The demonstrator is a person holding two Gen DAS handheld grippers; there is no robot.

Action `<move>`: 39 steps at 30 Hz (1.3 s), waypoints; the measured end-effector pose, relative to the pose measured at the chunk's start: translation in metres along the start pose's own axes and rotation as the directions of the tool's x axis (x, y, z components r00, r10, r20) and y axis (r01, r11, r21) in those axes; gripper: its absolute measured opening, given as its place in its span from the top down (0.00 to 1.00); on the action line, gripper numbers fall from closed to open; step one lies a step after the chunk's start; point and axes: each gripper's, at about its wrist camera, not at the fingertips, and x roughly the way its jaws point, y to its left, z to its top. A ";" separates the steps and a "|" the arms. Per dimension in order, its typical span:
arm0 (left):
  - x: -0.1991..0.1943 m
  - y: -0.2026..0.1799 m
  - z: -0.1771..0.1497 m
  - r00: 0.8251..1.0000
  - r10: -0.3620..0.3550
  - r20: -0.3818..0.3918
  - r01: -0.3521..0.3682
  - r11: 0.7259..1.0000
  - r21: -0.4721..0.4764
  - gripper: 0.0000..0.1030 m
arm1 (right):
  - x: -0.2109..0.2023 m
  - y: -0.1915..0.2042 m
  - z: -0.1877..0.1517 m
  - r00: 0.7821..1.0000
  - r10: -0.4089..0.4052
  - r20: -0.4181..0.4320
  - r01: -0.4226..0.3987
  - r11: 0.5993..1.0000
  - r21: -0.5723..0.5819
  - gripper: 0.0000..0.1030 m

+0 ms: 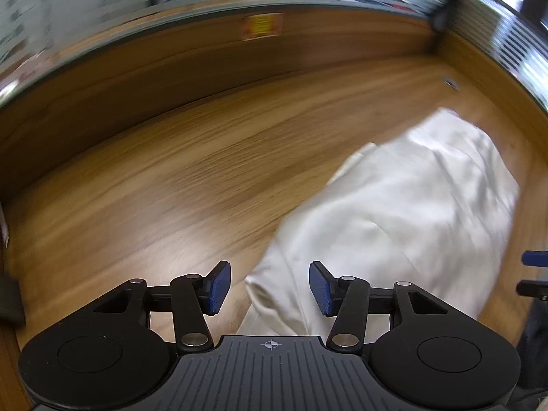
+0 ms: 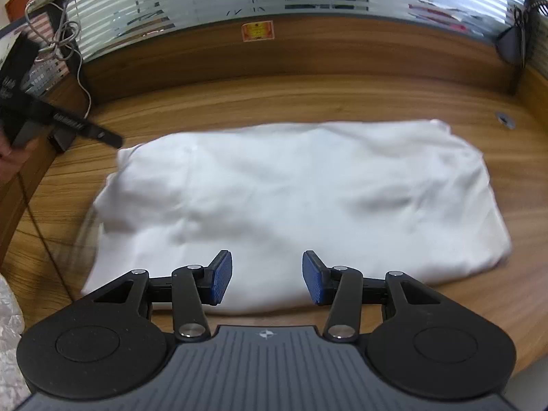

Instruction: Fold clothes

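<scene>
A white garment [image 2: 291,198] lies folded into a wide rectangle on the wooden desk [image 2: 308,102]. My right gripper [image 2: 267,277] is open and empty, just above the garment's near edge. My left gripper [image 1: 270,287] is open and empty, over the garment's left end [image 1: 394,212]; this view is motion-blurred. The left gripper also shows in the right wrist view [image 2: 41,120] at the far left, held in a hand. The right gripper's tips show at the right edge of the left wrist view [image 1: 536,274].
A wooden back panel with an orange sticker [image 2: 257,31] and frosted striped glass above it borders the desk. White cables [image 2: 65,44] hang at the back left. A metal grommet [image 2: 505,119] sits in the desk at the back right.
</scene>
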 end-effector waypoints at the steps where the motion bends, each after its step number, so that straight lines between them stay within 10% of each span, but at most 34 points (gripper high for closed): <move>1: 0.000 -0.002 0.003 1.000 -0.012 -0.002 0.012 0.999 0.041 0.48 | -0.001 0.010 -0.005 1.000 -0.003 -0.001 0.003 1.000 -0.001 0.50; 13: -0.007 -0.014 0.011 0.993 -0.096 -0.066 0.116 0.875 0.470 0.42 | 0.010 0.130 -0.032 0.999 0.044 0.010 -0.042 0.987 -0.157 0.45; 19: -0.006 -0.013 0.006 0.990 -0.114 -0.082 0.139 0.865 0.483 0.37 | 0.034 0.172 -0.036 0.997 0.078 -0.028 -0.083 0.961 -0.265 0.45; 24: -0.004 -0.019 -0.004 0.986 -0.138 -0.093 0.167 0.800 0.576 0.32 | 0.051 0.196 -0.042 0.996 0.074 -0.057 -0.089 0.936 -0.341 0.46; 32: -0.006 -0.031 -0.036 0.972 -0.167 -0.164 0.234 0.654 0.719 0.23 | 0.066 0.204 -0.049 0.997 0.017 -0.073 -0.044 0.923 -0.383 0.60; 35: -0.006 -0.040 -0.053 0.969 -0.159 -0.189 0.247 0.578 0.778 0.21 | 0.066 0.201 -0.047 0.998 -0.004 -0.069 -0.022 0.928 -0.371 0.89; 39: -0.006 -0.048 -0.073 0.972 -0.146 -0.182 0.232 0.504 0.832 0.18 | 0.055 0.192 -0.040 1.000 -0.001 -0.021 -0.006 0.943 -0.334 0.90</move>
